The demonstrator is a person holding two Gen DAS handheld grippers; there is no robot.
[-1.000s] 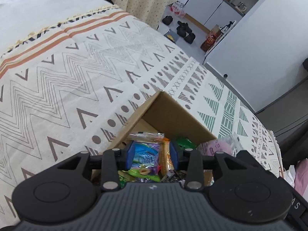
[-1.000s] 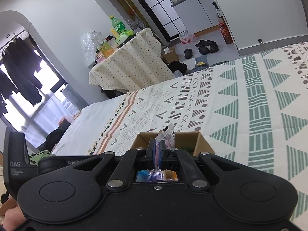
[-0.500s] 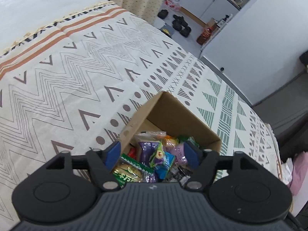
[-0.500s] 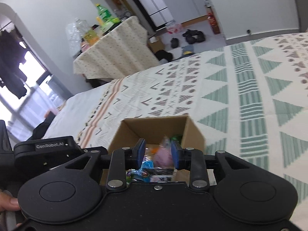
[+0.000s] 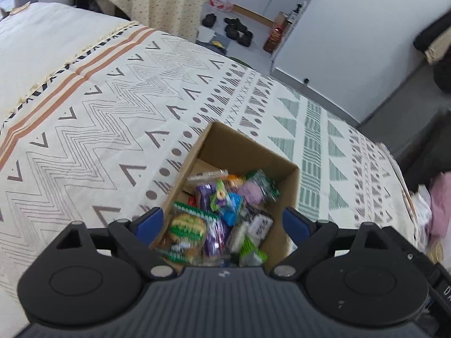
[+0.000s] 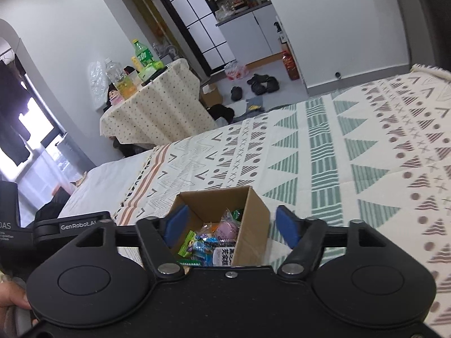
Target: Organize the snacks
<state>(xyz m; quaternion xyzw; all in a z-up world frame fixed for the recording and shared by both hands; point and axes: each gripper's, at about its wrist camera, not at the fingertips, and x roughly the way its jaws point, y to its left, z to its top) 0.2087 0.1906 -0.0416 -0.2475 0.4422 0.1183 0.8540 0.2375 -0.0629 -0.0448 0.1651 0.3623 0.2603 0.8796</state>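
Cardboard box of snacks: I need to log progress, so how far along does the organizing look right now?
Looks done: the cardboard box on the patterned bedspread already holds a heap of wrapped snacks. In hand: nothing; the left hand-held gripper and the right hand-held gripper are both open and empty over the box. Left: no loose snacks show on the bedspread, so perhaps little remains.

Over the patterned bedspread (image 6: 352, 152) the right gripper (image 6: 231, 224) hangs with its blue-padded fingers (image 6: 286, 226) spread wide and empty, one on each side of an open cardboard box (image 6: 255, 217) of wrapped snacks (image 6: 214, 239), with a cloth-covered desk (image 6: 157, 109) of bottles beyond the bed.
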